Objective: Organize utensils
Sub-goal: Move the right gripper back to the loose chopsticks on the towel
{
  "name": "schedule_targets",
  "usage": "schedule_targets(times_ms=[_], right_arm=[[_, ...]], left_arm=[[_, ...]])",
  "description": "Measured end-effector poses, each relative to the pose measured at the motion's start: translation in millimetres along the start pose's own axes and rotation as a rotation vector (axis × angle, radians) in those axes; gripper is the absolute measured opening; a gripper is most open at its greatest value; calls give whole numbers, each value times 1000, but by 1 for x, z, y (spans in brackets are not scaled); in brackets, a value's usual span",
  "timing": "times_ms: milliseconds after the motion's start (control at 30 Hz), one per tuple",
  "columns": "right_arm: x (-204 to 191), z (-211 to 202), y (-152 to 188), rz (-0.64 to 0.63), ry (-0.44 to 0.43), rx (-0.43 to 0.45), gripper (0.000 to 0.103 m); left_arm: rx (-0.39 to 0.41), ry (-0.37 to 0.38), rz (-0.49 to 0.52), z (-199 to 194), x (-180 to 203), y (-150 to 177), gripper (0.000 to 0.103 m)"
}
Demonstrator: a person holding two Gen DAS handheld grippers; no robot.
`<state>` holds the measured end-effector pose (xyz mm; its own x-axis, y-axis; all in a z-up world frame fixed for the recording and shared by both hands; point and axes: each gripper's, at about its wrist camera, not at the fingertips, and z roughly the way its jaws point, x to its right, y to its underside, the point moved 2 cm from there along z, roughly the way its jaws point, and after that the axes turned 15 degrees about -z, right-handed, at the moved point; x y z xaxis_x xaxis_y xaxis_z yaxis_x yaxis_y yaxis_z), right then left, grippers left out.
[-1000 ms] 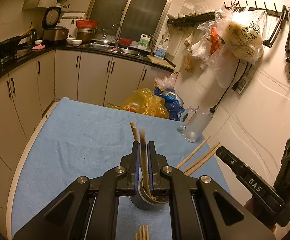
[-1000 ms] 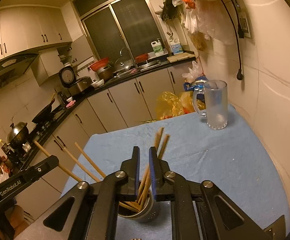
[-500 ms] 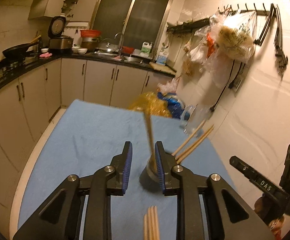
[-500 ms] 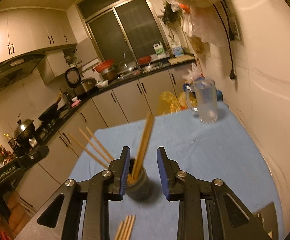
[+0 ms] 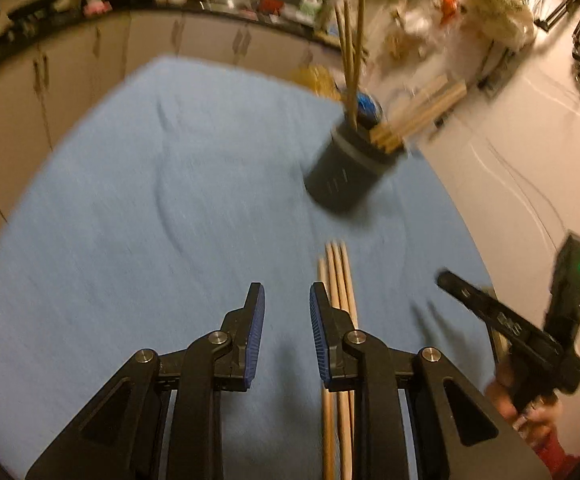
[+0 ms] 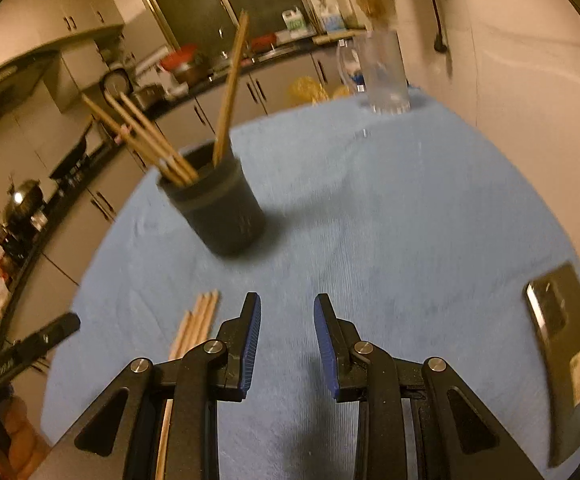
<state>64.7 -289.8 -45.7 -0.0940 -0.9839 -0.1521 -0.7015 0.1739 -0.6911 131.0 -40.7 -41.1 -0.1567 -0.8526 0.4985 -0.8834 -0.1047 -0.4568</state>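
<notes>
On the left gripper (image 6: 17, 356), lettering too blurred to read.

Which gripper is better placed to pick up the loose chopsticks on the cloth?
Left. The left gripper is open with the loose chopsticks beside its right finger; from the right gripper they lie further left.

Nothing can be read with certainty in either view. At about eight o'clock in the right wrist view, the left gripper (image 6: 25, 354) carries pale lettering on its black arm, too blurred to make out; at four o'clock in the left wrist view, the right gripper (image 5: 506, 324) shows marks equally smeared
</notes>
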Motion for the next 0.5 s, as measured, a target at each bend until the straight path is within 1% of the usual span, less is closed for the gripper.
schedule_targets(times_ms=[133, 267, 367, 500], right_arm=[[1, 9, 7, 1, 7, -27, 30], [2, 10, 7, -4, 4, -27, 30], [3, 7, 7, -9, 4, -22, 30], [2, 5, 7, -9, -8, -20, 30]], left_arm=[[-68, 1, 47, 14, 8, 16, 22], [-120, 10, 101, 26, 26, 25, 22], [-137, -37, 129, 35, 30, 31, 21], [-141, -81, 135, 43, 27, 31, 20]])
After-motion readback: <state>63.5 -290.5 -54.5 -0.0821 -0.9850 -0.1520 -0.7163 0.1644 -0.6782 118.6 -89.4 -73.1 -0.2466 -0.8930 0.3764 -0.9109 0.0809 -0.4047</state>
